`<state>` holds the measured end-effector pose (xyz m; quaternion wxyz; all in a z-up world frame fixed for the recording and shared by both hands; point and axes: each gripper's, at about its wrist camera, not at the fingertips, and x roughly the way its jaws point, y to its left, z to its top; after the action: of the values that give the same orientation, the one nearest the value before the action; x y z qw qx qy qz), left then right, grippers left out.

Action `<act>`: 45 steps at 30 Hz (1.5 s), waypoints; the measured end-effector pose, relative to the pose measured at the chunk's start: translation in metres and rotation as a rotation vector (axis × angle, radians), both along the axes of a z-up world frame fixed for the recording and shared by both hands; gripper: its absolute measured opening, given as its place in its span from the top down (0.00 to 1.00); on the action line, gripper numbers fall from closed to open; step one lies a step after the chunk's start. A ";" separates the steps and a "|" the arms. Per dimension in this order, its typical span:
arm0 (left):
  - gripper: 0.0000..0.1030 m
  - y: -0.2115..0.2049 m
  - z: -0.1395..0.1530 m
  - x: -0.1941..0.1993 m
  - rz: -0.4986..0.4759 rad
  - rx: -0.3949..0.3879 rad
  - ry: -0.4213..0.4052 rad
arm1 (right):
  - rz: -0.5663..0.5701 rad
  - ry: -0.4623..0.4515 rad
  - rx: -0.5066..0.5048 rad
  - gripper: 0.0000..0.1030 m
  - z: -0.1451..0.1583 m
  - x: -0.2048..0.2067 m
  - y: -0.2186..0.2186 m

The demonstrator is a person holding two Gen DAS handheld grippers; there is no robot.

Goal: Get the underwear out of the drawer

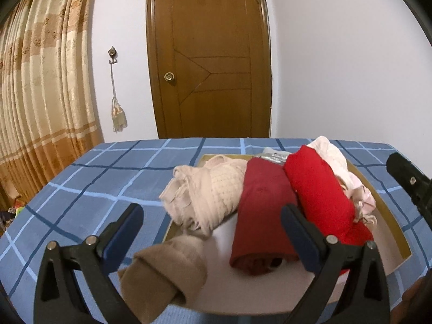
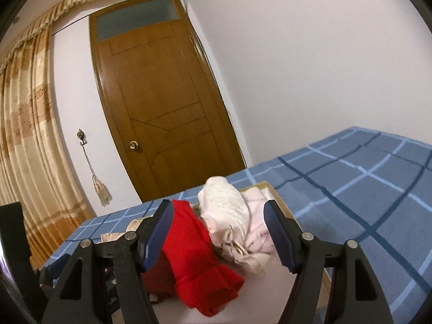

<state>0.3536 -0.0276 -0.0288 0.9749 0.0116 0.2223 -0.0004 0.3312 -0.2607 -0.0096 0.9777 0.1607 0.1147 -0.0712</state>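
Risk: my left gripper (image 1: 213, 232) hangs spread over the tan roll (image 1: 164, 270), gripping nothing, so closing here may snag the dark red roll (image 1: 259, 216). My right gripper (image 2: 218, 232), also spread and empty, could drag the bright red roll (image 2: 197, 253) along with the white bundle (image 2: 229, 210) in the drawer (image 2: 272, 189).

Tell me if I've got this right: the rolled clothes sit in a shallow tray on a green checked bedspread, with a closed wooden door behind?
Nearly. The bedspread is blue checked, not green, as the left wrist view shows. The rolled clothes do sit in a shallow tray on it, with the closed wooden door behind.
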 end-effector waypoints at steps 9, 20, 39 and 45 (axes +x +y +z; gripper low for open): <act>0.01 -0.012 -0.001 -0.021 -0.009 0.084 -0.019 | -0.008 0.001 -0.023 0.31 0.002 -0.018 0.009; 0.01 -0.053 -0.006 -0.049 -0.146 0.185 -0.026 | -0.062 -0.009 -0.030 0.31 0.003 -0.059 -0.004; 0.01 -0.051 -0.006 -0.095 -0.176 0.144 -0.017 | -0.033 0.049 -0.030 0.31 0.002 -0.092 -0.017; 0.01 -0.049 -0.003 -0.113 -0.193 0.115 0.002 | -0.003 0.063 -0.023 0.31 0.003 -0.114 -0.018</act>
<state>0.2402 -0.0762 -0.0322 0.9678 0.0888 0.2210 -0.0814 0.2171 -0.2786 -0.0062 0.9753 0.1473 0.1443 -0.0787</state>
